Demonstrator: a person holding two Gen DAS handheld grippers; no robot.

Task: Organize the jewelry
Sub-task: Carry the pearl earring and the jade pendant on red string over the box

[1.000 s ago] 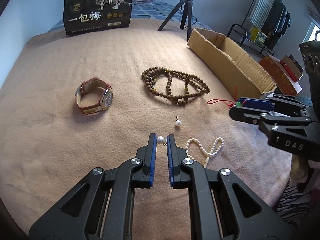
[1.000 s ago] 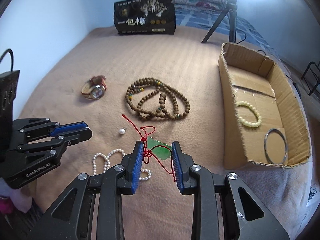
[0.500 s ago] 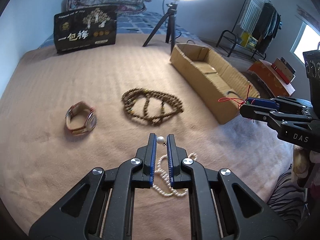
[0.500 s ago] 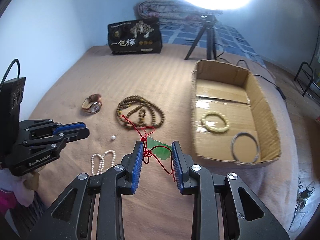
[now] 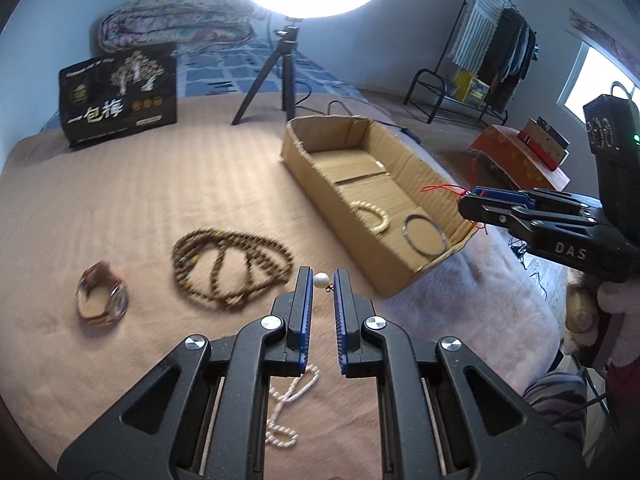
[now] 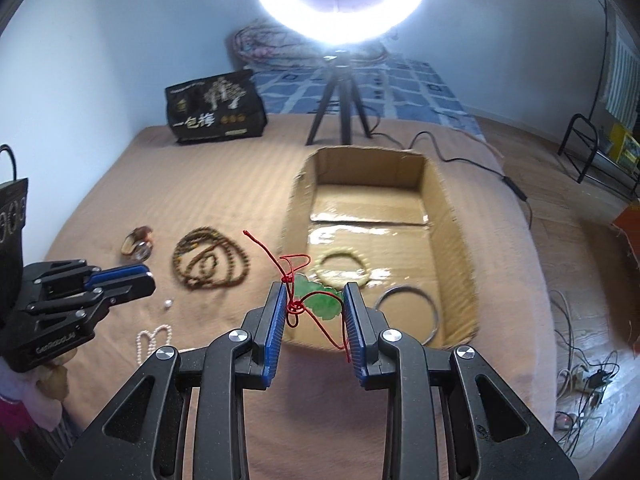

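My left gripper (image 5: 322,280) is shut on a small pearl earring (image 5: 321,279), held above the tan blanket near the cardboard box (image 5: 384,264). My right gripper (image 6: 315,300) is shut on a green jade pendant (image 6: 325,303) with a red cord (image 6: 294,264), just in front of the box's near wall (image 6: 312,343). Inside the box lie a pale bead bracelet (image 6: 343,268) and a metal bangle (image 6: 408,312). On the blanket lie a brown bead necklace (image 5: 228,264), a watch (image 5: 102,294), a pearl strand (image 5: 288,408) and a second pearl earring (image 6: 168,303).
A ring light on a black tripod (image 5: 286,68) stands behind the box, with a black printed bag (image 5: 118,98) to its left. A cable (image 6: 480,168) runs off the bed's right edge. A clothes rack (image 5: 492,52) and floor clutter lie beyond.
Both grippers rose and moved toward the box with their loads still held. The box now sits closer and its inside shows more fully; the loose jewelry slid lower and left in view.
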